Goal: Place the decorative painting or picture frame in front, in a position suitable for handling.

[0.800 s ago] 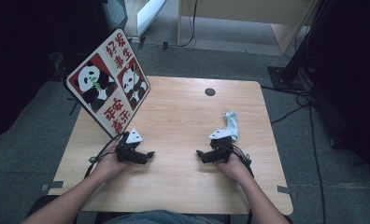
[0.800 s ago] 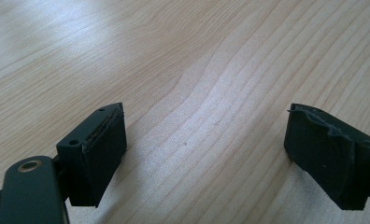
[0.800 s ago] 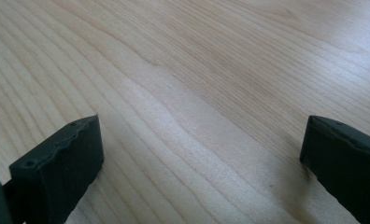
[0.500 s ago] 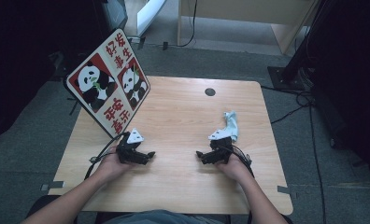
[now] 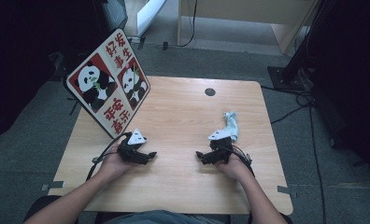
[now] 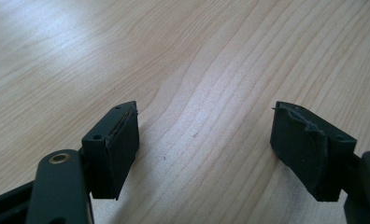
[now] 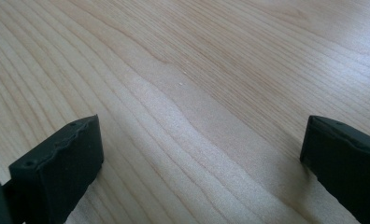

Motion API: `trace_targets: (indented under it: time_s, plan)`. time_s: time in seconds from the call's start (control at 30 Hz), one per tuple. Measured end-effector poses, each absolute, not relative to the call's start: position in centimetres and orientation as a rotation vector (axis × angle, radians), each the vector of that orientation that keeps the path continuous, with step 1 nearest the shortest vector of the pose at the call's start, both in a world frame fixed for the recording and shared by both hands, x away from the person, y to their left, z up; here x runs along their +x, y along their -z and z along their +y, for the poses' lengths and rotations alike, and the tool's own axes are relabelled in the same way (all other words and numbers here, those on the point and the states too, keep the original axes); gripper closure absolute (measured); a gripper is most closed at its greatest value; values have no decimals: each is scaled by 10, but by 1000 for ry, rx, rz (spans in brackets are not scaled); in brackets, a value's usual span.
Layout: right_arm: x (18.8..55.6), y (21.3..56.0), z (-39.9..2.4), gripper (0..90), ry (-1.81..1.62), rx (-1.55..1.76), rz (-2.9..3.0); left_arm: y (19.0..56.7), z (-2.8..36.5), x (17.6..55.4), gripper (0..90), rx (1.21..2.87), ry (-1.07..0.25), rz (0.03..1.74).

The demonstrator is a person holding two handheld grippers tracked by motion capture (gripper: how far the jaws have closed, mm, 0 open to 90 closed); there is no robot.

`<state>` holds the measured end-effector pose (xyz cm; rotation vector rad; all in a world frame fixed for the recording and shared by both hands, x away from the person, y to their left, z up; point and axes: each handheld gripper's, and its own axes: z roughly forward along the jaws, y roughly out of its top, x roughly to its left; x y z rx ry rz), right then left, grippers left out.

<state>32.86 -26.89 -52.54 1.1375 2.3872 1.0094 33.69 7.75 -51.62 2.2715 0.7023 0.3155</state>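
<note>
Both hands rest on the wooden table (image 5: 183, 121), each holding a black gripper. My left gripper (image 5: 151, 155) lies at the left, pointing toward the table's middle; in the left gripper view its jaws stand wide apart (image 6: 204, 149) over bare wood, nothing between them. My right gripper (image 5: 199, 156) lies at the right, pointing left toward the other one; its jaws are open (image 7: 202, 163) above bare wood. A small crumpled white-and-pale-blue cloth (image 5: 231, 123) lies just beyond the right gripper, untouched.
A board with panda pictures and red characters (image 5: 109, 83) leans over the table's back left corner. A dark round hole (image 5: 210, 92) sits near the far edge. Cables trail from both grippers toward the person. Grey floor surrounds the table.
</note>
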Motion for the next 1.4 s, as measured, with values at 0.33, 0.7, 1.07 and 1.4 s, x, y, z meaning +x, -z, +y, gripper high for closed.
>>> trace_targets:
  time_s: [0.33,0.7,1.07,1.4]
  plan:
    - [328,525,-269,0,-1009,1139,2386,509,79,339,345,2276,-220,666]
    - [328,525,-269,0,-1009,1138,2386,498,85,346,422,2271,-88,659]
    - [327,525,-269,0,-1010,1142,2386,479,97,346,430,2219,-83,645]
    - [327,526,-269,0,-1014,1133,2388,466,118,346,445,2180,-86,690]
